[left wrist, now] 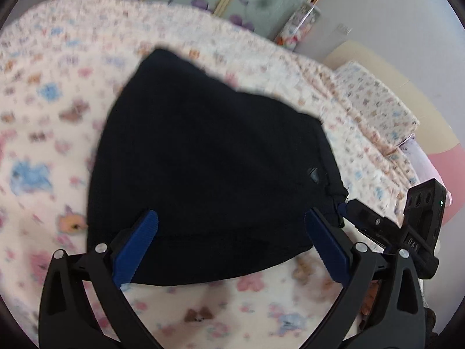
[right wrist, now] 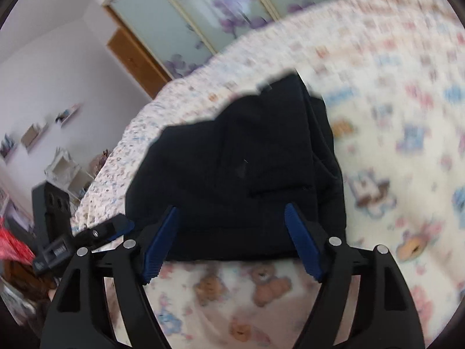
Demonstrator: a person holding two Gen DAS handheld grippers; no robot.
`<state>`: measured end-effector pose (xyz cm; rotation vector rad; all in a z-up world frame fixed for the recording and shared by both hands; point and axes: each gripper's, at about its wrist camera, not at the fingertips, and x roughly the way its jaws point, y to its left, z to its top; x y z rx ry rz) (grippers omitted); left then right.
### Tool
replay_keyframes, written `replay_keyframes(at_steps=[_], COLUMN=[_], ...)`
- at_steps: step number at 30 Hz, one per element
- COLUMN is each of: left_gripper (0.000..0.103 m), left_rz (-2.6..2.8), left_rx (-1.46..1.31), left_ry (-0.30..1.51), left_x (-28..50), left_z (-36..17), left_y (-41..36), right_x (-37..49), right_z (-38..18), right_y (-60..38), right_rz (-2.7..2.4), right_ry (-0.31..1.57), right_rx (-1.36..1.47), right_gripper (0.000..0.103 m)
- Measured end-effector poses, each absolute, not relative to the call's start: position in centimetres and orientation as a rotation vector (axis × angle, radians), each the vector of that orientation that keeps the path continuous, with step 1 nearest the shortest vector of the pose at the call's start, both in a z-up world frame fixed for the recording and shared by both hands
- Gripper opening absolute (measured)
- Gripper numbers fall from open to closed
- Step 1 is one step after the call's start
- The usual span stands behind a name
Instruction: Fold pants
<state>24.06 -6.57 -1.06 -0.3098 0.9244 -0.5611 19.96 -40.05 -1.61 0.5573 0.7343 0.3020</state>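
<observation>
The black pants (left wrist: 209, 168) lie folded into a compact bundle on the bed; they also show in the right wrist view (right wrist: 241, 171). My left gripper (left wrist: 231, 216) is open, its blue pads spread above the bundle's near edge, holding nothing. My right gripper (right wrist: 231, 210) is open too, above the near edge of the bundle, holding nothing. The right gripper shows at the right edge of the left wrist view (left wrist: 407, 226), close to the bundle's right corner. The left gripper shows at the lower left of the right wrist view (right wrist: 87, 235).
The bed is covered by a cream blanket with cartoon animal prints (left wrist: 52, 116), also in the right wrist view (right wrist: 392, 133). A pillow (left wrist: 377, 101) lies at the far right. Sliding wardrobe doors with purple flowers (right wrist: 203, 14) stand behind the bed. Shelves (right wrist: 66, 168) stand left of the bed.
</observation>
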Motion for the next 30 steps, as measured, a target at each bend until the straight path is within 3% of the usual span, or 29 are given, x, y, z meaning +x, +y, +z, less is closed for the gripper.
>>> replay_keyframes(at_steps=[11, 14, 18, 24, 30], left_gripper=[0.101, 0.101, 0.101, 0.101, 0.101], left_rz=[-0.57, -0.487, -0.411, -0.211, -0.196], left_rx=[-0.38, -0.218, -0.121, -0.043, -0.034], left_ry=[0.851, 0.776, 0.596, 0.415, 0.426], left_x=[24.4, 21.5, 16.8, 9.1, 6.4], left_z=[-1.9, -0.3, 1.8, 3.2, 2.4], left_y=[-6.1, -7.3, -6.7, -5.3, -3.8], right_x=[18.3, 16.4, 12.6, 7.5, 4.0], right_z=[-2.0, 0.0, 2.4, 3.4, 2.9], right_y=[-42.0, -41.4, -40.0, -36.0, -32.8], right_rz=[0.33, 0.241, 0.177, 0.017, -0.041], right_ry=[0.684, 0.665, 0.587, 0.52, 0.469], right_rx=[0.745, 0.669, 0.532, 0.298, 0.176], right_gripper=[0.078, 0.095, 0.101, 0.102, 0.102])
